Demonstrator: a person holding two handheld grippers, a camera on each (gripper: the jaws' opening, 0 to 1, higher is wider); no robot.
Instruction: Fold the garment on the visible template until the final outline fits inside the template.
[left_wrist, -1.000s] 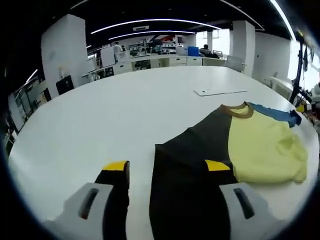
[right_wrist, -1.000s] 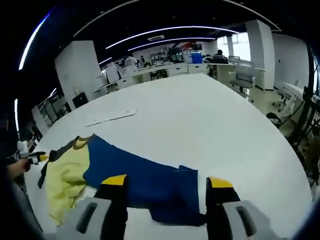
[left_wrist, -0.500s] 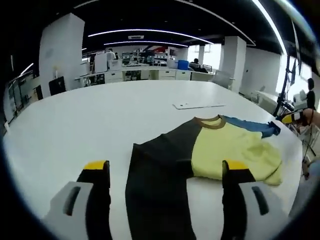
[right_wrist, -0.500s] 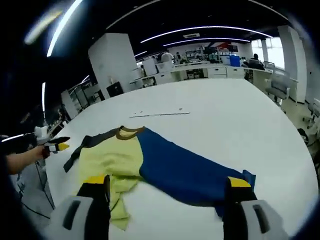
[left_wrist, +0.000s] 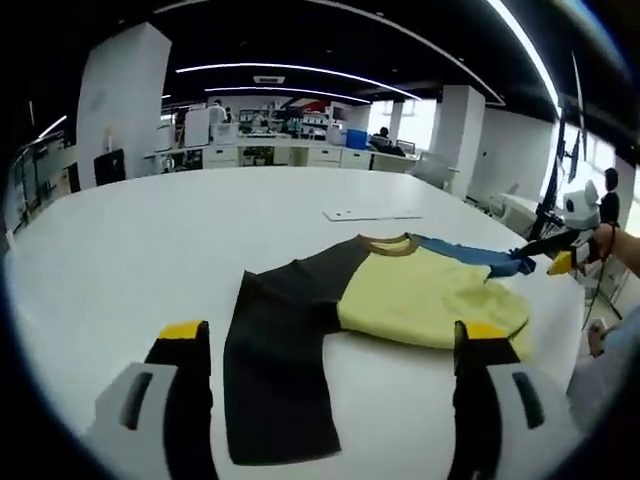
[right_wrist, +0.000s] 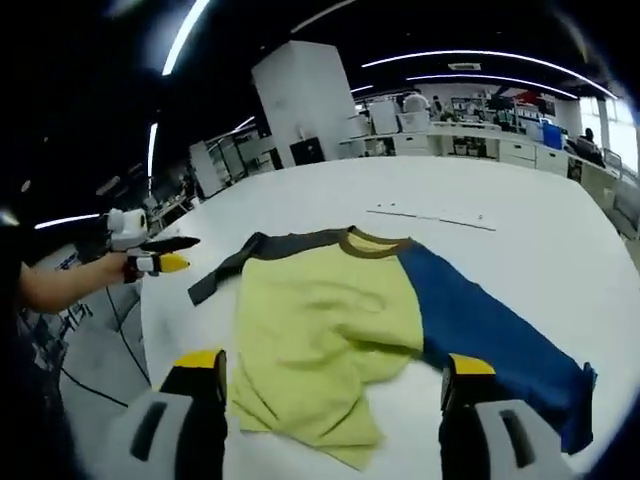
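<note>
The white counter (left_wrist: 150, 250) carries everything, and the garment (right_wrist: 340, 310) lies spread on it: yellow body rumpled, dark sleeve (left_wrist: 275, 370) stretched toward my left side, blue sleeve (right_wrist: 500, 345) toward my right. A thin flat sheet (left_wrist: 372, 214), which may be the template, lies just beyond the collar, apart from the cloth. My left tongs (left_wrist: 325, 345) and right tongs (right_wrist: 330, 375) both stand apart, holding nothing, each off the fabric. I judge the step is taking a sleeve to fold inward. To do it well, I should pinch 1 layer at the cuff, lift low, and smooth the bunched yellow hem first.
</note>
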